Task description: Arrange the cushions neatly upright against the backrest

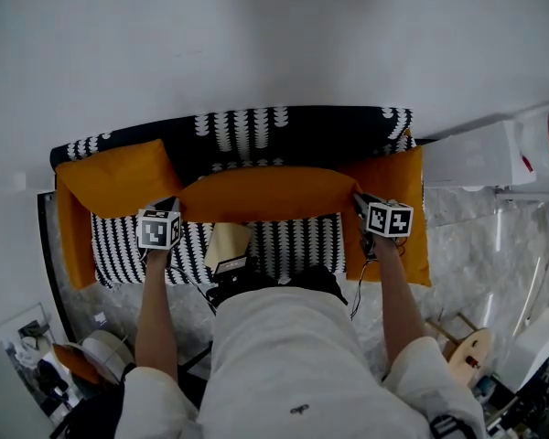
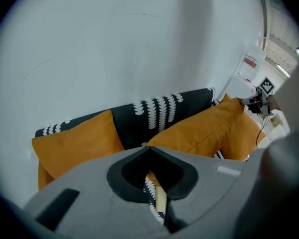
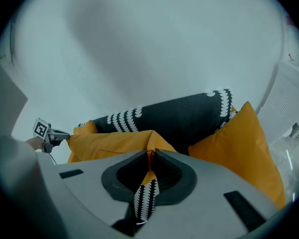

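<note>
A long orange middle cushion (image 1: 265,193) hangs level above the seat of the black-and-white patterned sofa (image 1: 284,131), stretched between both grippers. My left gripper (image 1: 171,208) is shut on its left corner, my right gripper (image 1: 358,203) on its right corner. In the left gripper view the cushion (image 2: 209,128) runs rightwards from the closed left gripper (image 2: 147,146) towards the right gripper (image 2: 259,101). In the right gripper view the cushion's corner (image 3: 117,142) is pinched in the right gripper (image 3: 150,151). A second orange cushion (image 1: 110,181) leans at the left armrest and a third (image 1: 398,213) at the right end.
A plain white wall (image 1: 256,35) rises behind the sofa. A white cabinet (image 1: 476,154) stands to the right of it. A beige item (image 1: 227,243) lies on the seat in front of me. A wooden stool (image 1: 467,355) and clutter are on the floor at the lower right.
</note>
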`<state>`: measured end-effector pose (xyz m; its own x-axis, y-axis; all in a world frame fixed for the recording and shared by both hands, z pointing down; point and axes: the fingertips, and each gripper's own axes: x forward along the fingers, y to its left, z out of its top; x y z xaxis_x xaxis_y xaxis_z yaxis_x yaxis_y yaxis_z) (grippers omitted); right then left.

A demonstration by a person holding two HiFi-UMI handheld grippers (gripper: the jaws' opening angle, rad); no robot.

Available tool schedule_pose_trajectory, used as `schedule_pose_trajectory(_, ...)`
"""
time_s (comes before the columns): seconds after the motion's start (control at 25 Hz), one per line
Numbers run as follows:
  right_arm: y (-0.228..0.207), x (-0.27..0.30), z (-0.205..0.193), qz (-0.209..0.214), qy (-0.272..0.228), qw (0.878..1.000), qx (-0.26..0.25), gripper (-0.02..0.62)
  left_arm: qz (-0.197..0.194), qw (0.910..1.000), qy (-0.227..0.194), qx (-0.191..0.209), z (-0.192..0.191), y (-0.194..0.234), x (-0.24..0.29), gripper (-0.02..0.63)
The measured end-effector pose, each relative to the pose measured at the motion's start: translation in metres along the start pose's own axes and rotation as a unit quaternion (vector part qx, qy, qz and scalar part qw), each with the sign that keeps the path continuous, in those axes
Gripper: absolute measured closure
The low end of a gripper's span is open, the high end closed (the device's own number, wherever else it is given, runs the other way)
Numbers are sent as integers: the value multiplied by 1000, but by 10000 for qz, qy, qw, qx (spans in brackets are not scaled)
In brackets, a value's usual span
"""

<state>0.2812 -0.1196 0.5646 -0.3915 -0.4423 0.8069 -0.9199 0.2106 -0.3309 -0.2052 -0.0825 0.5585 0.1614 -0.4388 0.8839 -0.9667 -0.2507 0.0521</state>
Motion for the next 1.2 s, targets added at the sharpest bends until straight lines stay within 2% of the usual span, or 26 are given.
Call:
schedule_pose_trajectory(0.16, -8, 3, 1, -90, 10, 9999, 117, 563, -83, 9998, 125, 122, 4, -3, 8, 594)
schedule_pose_trajectory(0.44, -27, 33, -10, -336, 297, 9987, 226, 563, -100, 9972, 654, 352, -9, -6, 50, 592)
schedule_pose_trajectory(0.56, -27, 41, -3, -493, 92, 9985, 238, 563, 5, 9975, 627, 315, -3, -2, 63, 592)
schedule_pose_trajectory(0.68, -27, 44, 8, -806, -7, 9967, -9, 557, 62, 9978, 596, 266, 5, 4, 73, 592)
schedule_pose_trajectory(0.84, -32, 21, 25, -1417, -462, 9888, 87, 485, 52, 9976, 555, 409, 16, 8, 85, 592)
schedule_pose_trajectory(0.88, -25, 17, 29, -1444, -571, 9879, -36, 476, 25, 9978, 512, 432, 20, 7, 89, 592)
schedule_pose_trajectory(0.96, 5, 19, 33, -1169, -629, 9898, -525, 477, 22, 9975, 449, 546, 27, 5, 99, 592)
schedule_pose_trajectory(1.04, 42, 34, 30, -700, -505, 9917, -958, 479, 94, 9960, 467, 753, 36, 3, 107, 592)
schedule_pose_trajectory(1.2, 107, 71, 19, -62, -204, 9929, -1173, 483, 205, 9935, 585, 958, 43, 4, 123, 592)
